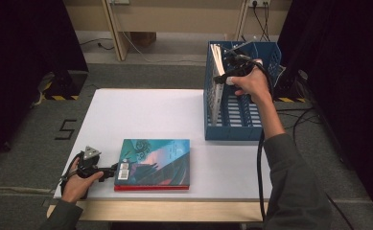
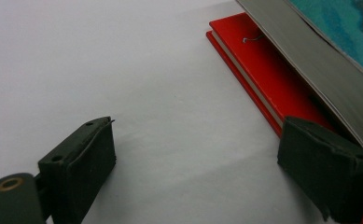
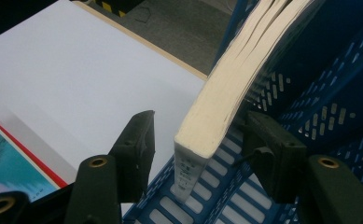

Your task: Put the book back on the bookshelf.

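Grey carpet runs around the white table (image 1: 141, 115), with a black curtain hanging on either side. My right claw (image 3: 198, 140) is up at the blue perforated plastic file rack (image 1: 232, 122) on the far right of the table, and its jaws stand apart on either side of the cream-paged book (image 3: 226, 93) that stands on edge in the rack's leftmost slot; neither pad presses on it, with a gap showing on each side. The book leans a little, its page edges facing me. My left claw (image 1: 111, 171) lies low near the front left edge of the table, its jaws wide apart, at the left end of the teal-covered picture book (image 1: 155, 160). That book lies flat on top of a thin red hardcover book (image 2: 263, 70), near the front edge of the table and well apart from the rack.
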